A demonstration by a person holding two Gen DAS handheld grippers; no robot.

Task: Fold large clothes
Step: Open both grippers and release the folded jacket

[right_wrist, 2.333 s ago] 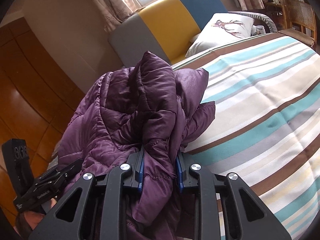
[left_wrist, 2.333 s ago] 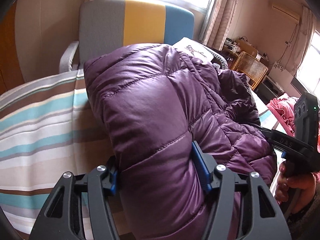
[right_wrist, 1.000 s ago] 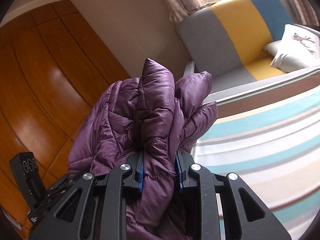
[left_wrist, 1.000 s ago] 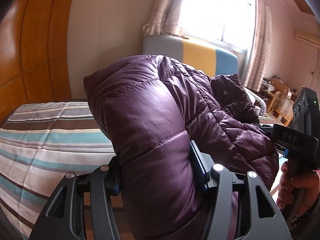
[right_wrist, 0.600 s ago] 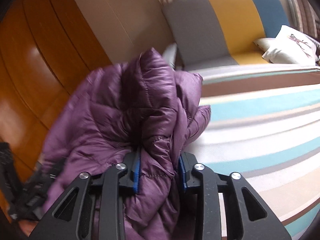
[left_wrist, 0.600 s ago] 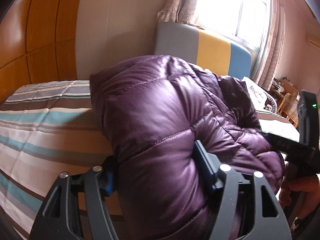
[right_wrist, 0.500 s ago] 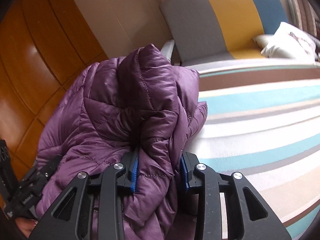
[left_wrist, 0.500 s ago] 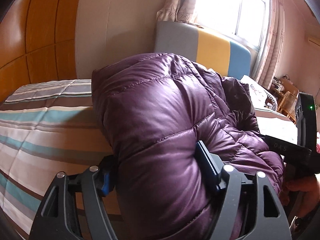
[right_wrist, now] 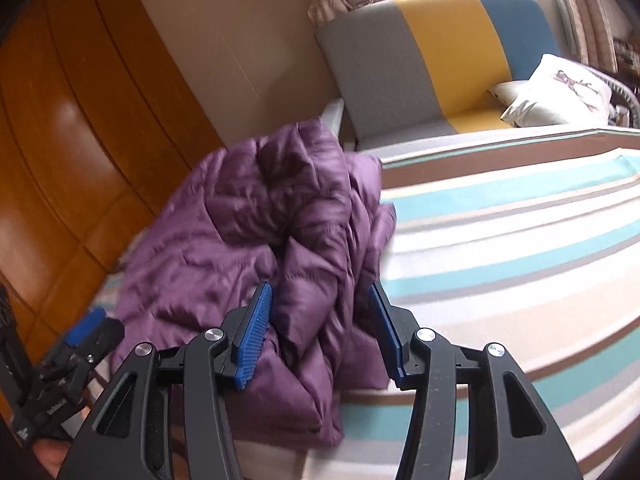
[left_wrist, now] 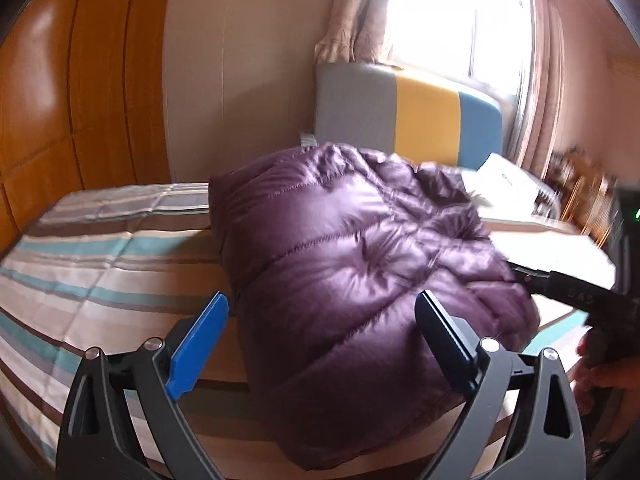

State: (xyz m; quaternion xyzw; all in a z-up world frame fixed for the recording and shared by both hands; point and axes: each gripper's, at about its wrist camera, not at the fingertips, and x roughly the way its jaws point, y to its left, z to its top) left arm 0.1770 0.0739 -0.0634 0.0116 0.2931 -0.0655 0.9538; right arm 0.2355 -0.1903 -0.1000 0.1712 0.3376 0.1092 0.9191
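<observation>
One striped bed (left_wrist: 100, 256) fills both views, with a grey, yellow and blue sofa back (right_wrist: 436, 48) behind its far edge and a white cushion (right_wrist: 560, 92) seen at that sofa's right end; a purple quilted down jacket (left_wrist: 360, 280) is bundled into a thick folded pad and is laid near the bed's left edge, by the wooden wall panels (right_wrist: 60, 128). Blur is present in both views, so fine creases cannot be judged; the left gripper (left_wrist: 320, 340) is seen with jaws spread wide on either side of the jacket's near end, no pad pressing the fabric; the right gripper (right_wrist: 320, 328) is likewise spread, a loose fold standing between its jaws without being pinched. The step in hand is judged to be the setting-down of the folded bundle; the next move is judged to call for both tools to be drawn back clear without the padded layers being dragged open.
</observation>
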